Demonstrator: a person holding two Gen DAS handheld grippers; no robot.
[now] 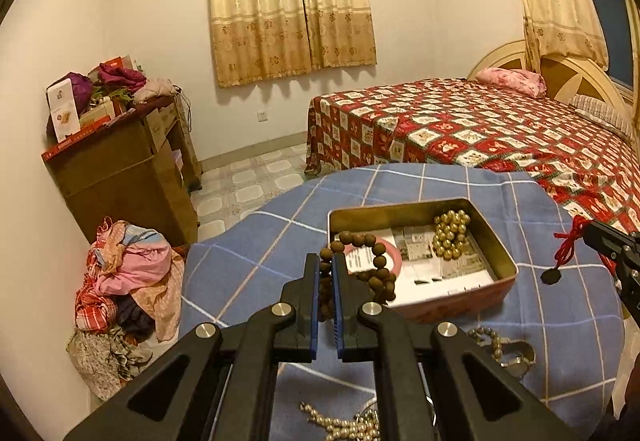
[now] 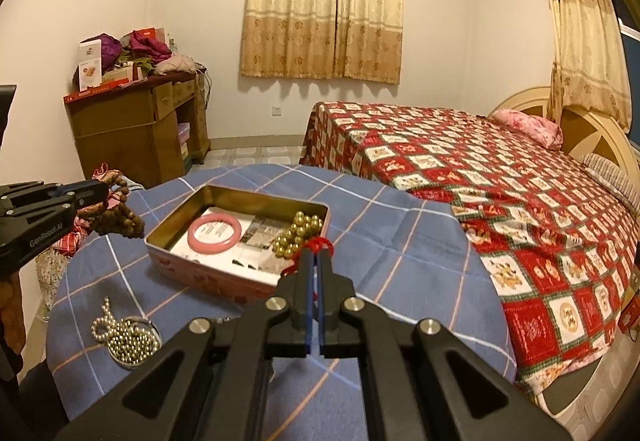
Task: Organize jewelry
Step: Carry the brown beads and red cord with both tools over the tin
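Jaws hide bead strand [image 1: 362,269], red cord [image 2: 316,247]

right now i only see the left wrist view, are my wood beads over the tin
observer: no. From the right wrist view, the wood beads hang from the left gripper to the left of the tin, outside its rim.
operator: is the right gripper shut on that red cord
observer: yes. The right gripper is shut on the red cord, which is close to the gold beads in the tin.
operator: what's the pink thing behind my beads
observer: a pink bangle. It's a whole ring lying flat on the paper in the tin.
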